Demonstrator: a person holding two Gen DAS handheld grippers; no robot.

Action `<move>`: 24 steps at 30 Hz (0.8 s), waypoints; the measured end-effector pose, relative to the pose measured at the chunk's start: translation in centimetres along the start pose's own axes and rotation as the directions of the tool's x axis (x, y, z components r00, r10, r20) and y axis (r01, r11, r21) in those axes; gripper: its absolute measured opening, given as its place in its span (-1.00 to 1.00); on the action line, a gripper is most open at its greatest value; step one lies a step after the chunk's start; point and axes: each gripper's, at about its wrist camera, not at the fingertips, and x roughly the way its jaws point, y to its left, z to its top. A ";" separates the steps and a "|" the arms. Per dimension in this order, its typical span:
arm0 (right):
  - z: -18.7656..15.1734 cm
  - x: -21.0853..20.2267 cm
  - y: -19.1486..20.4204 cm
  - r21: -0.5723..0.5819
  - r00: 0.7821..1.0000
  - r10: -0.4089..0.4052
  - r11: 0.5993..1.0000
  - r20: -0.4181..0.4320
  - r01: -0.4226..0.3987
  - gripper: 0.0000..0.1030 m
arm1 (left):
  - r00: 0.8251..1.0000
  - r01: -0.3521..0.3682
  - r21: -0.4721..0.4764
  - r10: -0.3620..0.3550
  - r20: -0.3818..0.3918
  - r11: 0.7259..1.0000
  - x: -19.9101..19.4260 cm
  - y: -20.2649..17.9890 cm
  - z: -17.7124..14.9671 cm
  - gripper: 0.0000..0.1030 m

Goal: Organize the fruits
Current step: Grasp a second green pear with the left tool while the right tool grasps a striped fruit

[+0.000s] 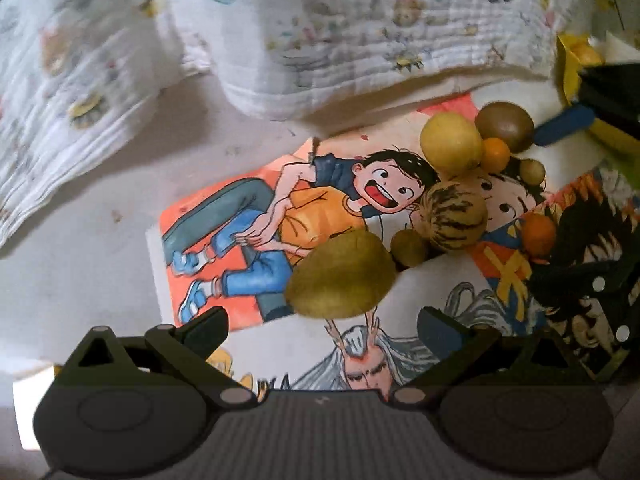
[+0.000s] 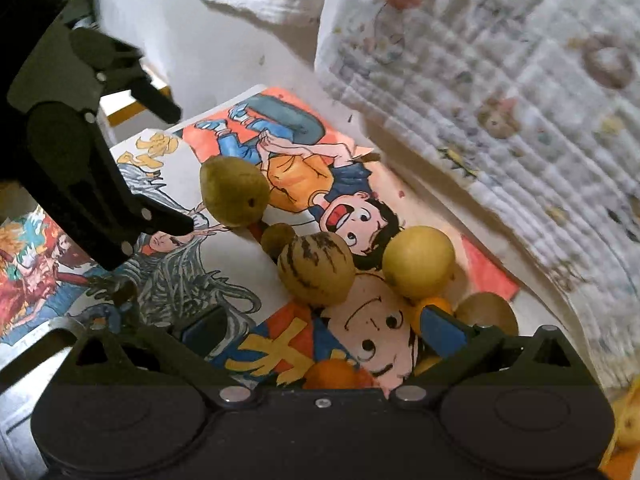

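Left claw (image 1: 322,326) gapes empty before green fruit (image 1: 340,274); right claw (image 2: 320,326) open too

I held my left hand-held gripper (image 1: 322,326) low and angled downward, its two dark fingers (image 1: 208,326) spread wide apart with nothing clamped between them. From my right wrist view that same left hand-held gripper (image 2: 176,164) reached in from the upper left side, tilted down, its jaws plainly parted. My right hand-held gripper (image 2: 324,326) was also held low and pointed forward, its blue-padded fingers (image 2: 442,326) set wide apart, gripping nothing. In the left wrist view its blue fingertip (image 1: 564,128) showed at the far right edge.
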 end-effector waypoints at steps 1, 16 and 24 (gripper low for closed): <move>0.2 0.5 -0.1 -0.022 1.000 0.009 1.000 -0.003 -0.009 0.99 | 1.000 0.006 0.013 -0.006 -0.003 1.000 0.3 0.0 0.1 0.99; 2.3 5.8 0.7 -0.255 0.994 0.078 0.962 -0.073 -0.094 0.51 | 0.998 0.062 0.210 -0.055 -0.037 0.976 3.8 -1.1 0.9 0.79; 2.4 7.1 0.3 -0.282 0.990 0.117 0.950 -0.077 -0.134 0.29 | 0.993 0.085 0.225 -0.065 -0.094 0.971 4.6 -1.6 1.0 0.50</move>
